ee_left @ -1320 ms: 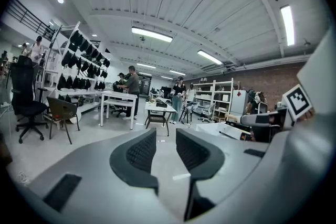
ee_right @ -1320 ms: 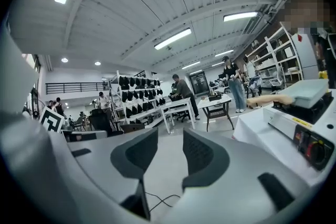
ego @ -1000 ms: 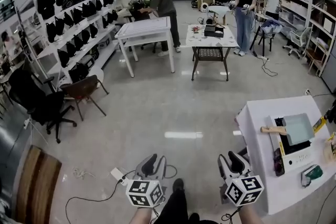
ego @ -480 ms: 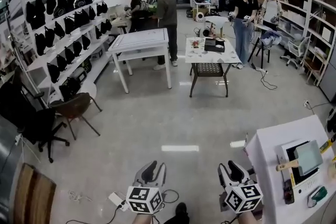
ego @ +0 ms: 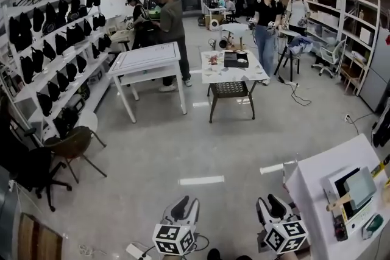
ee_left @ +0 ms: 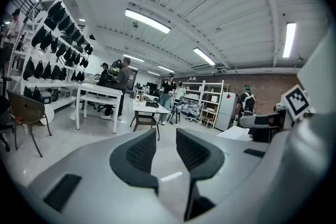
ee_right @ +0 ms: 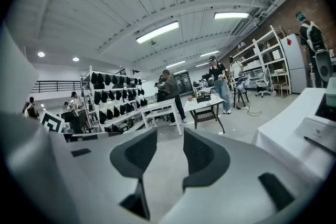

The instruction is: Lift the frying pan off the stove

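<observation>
The frying pan (ego: 361, 186), square and grey with a wooden handle (ego: 339, 203), sits on a black stove (ego: 345, 184) on a white table (ego: 311, 182) at the far right of the head view. Both grippers hang low over the floor, left of that table and apart from the pan. My left gripper (ego: 181, 209) is open and holds nothing; its jaws (ee_left: 167, 152) stand apart over bare floor. My right gripper (ego: 272, 206) is nearer the table corner, also open and holding nothing (ee_right: 170, 153). The table's white top (ee_right: 294, 131) shows at the right of the right gripper view.
A dark flat object (ego: 338, 228) and a green item (ego: 373, 225) lie on the table's near end. A power strip and cable (ego: 135, 251) lie on the floor by my left gripper. Further off stand a brown chair (ego: 73, 143), two tables (ego: 149, 61) and several people.
The head view has swung left and up, so the table with the pan has slid toward the right edge. Both grippers keep their low place and the same jaw gap.
</observation>
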`<state>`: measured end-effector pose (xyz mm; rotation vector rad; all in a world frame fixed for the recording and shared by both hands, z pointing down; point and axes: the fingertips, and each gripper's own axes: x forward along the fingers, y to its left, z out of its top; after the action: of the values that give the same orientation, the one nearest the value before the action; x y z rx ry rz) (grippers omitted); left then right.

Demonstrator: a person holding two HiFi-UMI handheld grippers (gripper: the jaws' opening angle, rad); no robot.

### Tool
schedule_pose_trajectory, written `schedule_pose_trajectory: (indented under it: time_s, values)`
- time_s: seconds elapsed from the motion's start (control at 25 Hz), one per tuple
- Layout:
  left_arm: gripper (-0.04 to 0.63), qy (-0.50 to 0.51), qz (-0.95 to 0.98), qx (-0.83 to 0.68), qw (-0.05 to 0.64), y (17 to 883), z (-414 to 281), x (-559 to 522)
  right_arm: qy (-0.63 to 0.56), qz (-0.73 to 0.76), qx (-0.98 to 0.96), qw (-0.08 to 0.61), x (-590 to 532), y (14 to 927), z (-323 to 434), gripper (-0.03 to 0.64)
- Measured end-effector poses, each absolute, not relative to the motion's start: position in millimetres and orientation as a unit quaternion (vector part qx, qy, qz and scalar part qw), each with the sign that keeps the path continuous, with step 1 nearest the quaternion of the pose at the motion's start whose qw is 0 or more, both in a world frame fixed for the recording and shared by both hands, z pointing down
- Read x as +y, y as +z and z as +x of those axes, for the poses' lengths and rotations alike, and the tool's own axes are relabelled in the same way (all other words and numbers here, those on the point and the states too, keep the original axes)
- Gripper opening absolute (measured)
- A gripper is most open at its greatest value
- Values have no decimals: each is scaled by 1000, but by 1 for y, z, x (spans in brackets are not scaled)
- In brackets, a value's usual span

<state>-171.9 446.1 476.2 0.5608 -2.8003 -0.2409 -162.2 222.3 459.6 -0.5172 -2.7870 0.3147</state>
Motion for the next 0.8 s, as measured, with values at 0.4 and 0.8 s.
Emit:
schedule_pose_trajectory:
  time_s: [0.4,0.8]
  values:
    - [95,-74,250,-954,148,482,-226,395,112,-122,-978,131,173,449,-190,143]
    - [94,-59,346,-923,158,472,-261,259,107,-43,-989,98,61,403,-178,143]
